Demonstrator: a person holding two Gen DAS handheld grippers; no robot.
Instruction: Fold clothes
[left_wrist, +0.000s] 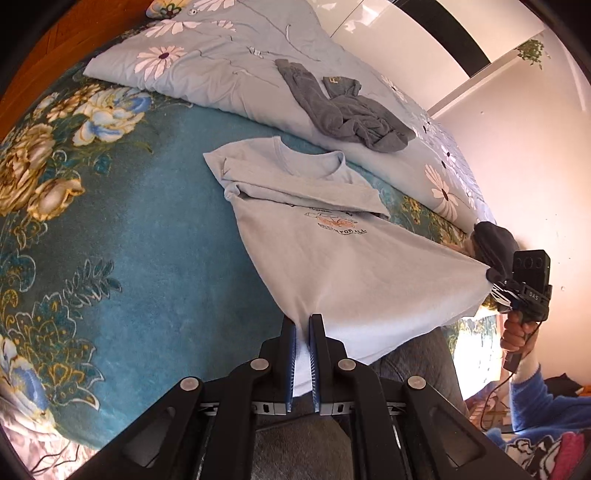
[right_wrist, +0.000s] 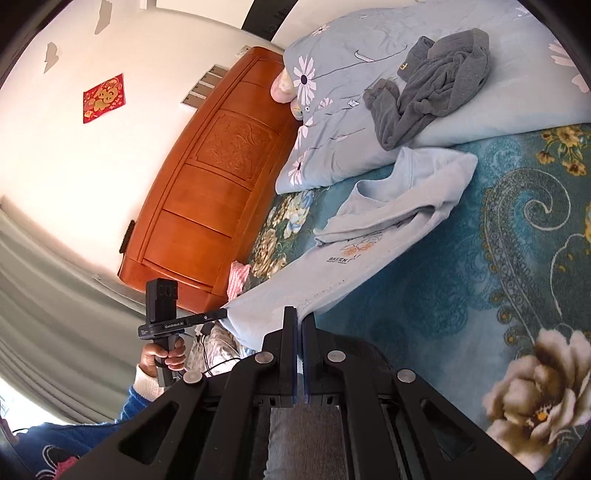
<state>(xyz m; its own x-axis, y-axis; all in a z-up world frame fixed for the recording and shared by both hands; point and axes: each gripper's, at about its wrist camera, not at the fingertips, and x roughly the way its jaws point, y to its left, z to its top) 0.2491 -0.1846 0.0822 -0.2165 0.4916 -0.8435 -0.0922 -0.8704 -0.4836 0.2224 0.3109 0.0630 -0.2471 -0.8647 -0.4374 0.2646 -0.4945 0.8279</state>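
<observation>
A: Report the state of your left tongs (left_wrist: 302, 318).

B: Your left tongs are clamped on the bottom hem of the pale blue cotton T-shirt (left_wrist: 332, 258). The cloth passes between the two blue-padded fingers (left_wrist: 291, 354), which stand close together with the hem pinched between them.

A: Report the state of your right tongs (right_wrist: 299, 314).

B: Your right tongs are closed on the other bottom corner of the same T-shirt (right_wrist: 369, 240). In the right wrist view the fingers meet with the fabric edge caught between them. In the left wrist view your right tongs (left_wrist: 493, 275) appear at the far right, holding the corner taut, with your right hand (left_wrist: 517, 332) on the grip.

A: State the position of the garment.

B: The T-shirt lies chest-up on the teal floral bedspread (left_wrist: 147, 240), collar pointing away from you. Both sleeves are folded in across the chest, above a small printed graphic. The hem end is lifted off the bed and stretched between your two tongs.

A: List adjacent items.

B: A crumpled grey knit garment (left_wrist: 343, 110) lies on the light blue daisy-print quilt (left_wrist: 221, 55), just beyond the T-shirt collar. An orange-brown carved wooden headboard (right_wrist: 214, 177) stands at the head of the bed. Your left hand (right_wrist: 166, 356) holds the left tongs (right_wrist: 223, 314) at the hem.
</observation>
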